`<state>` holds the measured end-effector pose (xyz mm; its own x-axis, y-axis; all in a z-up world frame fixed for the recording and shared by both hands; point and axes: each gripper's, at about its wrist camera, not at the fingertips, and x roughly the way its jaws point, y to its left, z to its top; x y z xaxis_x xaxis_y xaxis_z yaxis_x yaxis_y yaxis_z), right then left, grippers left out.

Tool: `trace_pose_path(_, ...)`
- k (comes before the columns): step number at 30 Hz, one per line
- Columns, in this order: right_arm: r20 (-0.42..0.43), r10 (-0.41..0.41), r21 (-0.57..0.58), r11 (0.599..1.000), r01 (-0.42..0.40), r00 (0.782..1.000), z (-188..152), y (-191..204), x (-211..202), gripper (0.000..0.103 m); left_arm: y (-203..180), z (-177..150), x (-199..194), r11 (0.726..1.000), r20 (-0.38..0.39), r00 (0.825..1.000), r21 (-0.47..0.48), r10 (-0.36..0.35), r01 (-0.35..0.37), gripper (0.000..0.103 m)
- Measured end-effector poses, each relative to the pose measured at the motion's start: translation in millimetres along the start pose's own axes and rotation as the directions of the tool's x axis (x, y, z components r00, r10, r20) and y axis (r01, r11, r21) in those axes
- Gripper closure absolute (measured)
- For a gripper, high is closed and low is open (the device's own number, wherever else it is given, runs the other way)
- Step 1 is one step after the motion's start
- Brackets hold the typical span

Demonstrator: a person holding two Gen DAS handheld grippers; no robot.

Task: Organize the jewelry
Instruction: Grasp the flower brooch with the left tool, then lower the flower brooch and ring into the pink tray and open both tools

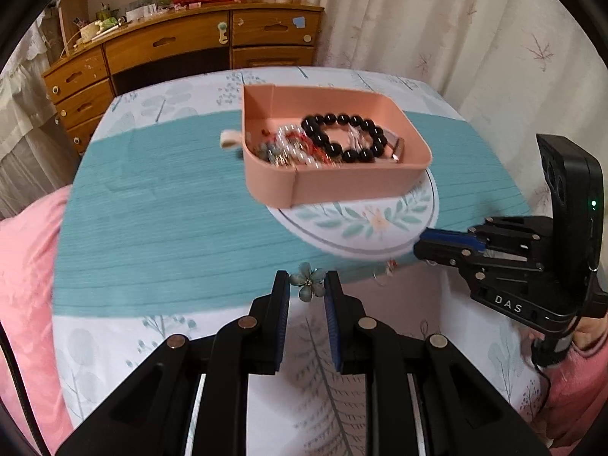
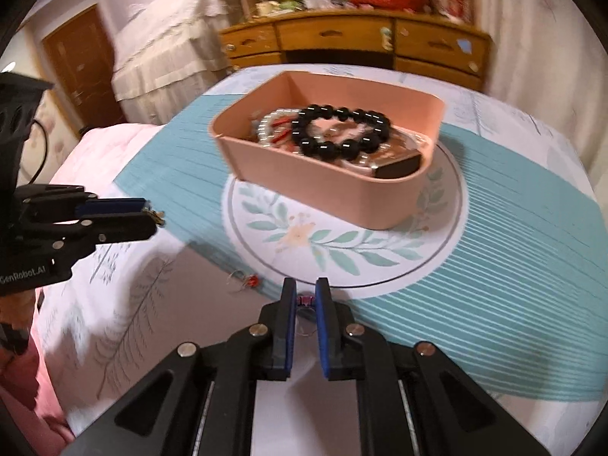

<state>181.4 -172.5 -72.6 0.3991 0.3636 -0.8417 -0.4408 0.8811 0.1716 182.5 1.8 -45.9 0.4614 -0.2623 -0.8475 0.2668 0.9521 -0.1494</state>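
My left claw [image 1: 306,285]: nearly closed — it pinches the blue flower brooch [image 1: 307,280].
My right claw [image 2: 305,300]: closed — it grips a small pink ring [image 2: 306,300].

- A lived-in home bedroom is being shown.
- A wooden dresser [image 1: 182,45], cluttered on top, is being seen at twelve o'clock.
- Patterned curtains [image 1: 437,22] are hanging at two o'clock.
- A printed bedsheet [image 1: 152,228] and a pink quilt [image 1: 26,266] at nine o'clock are being used as the work surface.
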Motion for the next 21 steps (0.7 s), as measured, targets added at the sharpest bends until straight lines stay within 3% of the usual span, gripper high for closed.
trace_pose_path(9,0.076,0.086,0.106,0.99,-0.094,0.993,27,-13,-24,0.093,3,48,-9,1.0,0.093,0.996,0.024,-0.002,0.0,0.087)
trace_pose_path(16,0.166,0.064,0.098,0.992,-0.081,0.984,60,-19,-44,0.093,1,83,-10,0.999,0.155,0.988,0.036,-0.002,-0.004,0.087)
trace_pose_path(21,0.177,0.04,0.088,0.995,-0.057,0.983,77,-24,-46,0.093,0,103,-5,0.999,0.176,0.984,0.035,-0.005,-0.002,0.087)
